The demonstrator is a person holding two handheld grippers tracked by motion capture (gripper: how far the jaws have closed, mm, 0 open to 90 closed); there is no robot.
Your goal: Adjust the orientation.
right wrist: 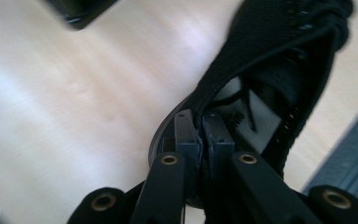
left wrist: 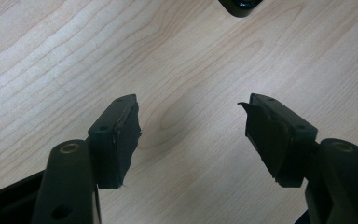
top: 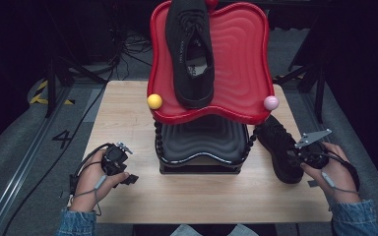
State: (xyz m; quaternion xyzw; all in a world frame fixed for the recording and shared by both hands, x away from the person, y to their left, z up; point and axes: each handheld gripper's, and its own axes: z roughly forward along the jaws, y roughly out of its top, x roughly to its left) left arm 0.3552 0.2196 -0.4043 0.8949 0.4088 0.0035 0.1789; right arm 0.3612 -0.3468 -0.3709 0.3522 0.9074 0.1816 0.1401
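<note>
One black shoe lies on the bench with its heel rim clamped in our right gripper and its long axis running ahead toward the rack, while our left gripper, farther off, stands apart and empty.

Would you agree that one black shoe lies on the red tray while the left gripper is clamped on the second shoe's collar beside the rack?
Not quite: the right gripper is clamped on the second shoe's collar, as the right gripper view shows. The left gripper is open over bare table. The other shoe does lie on the red tray.
</note>
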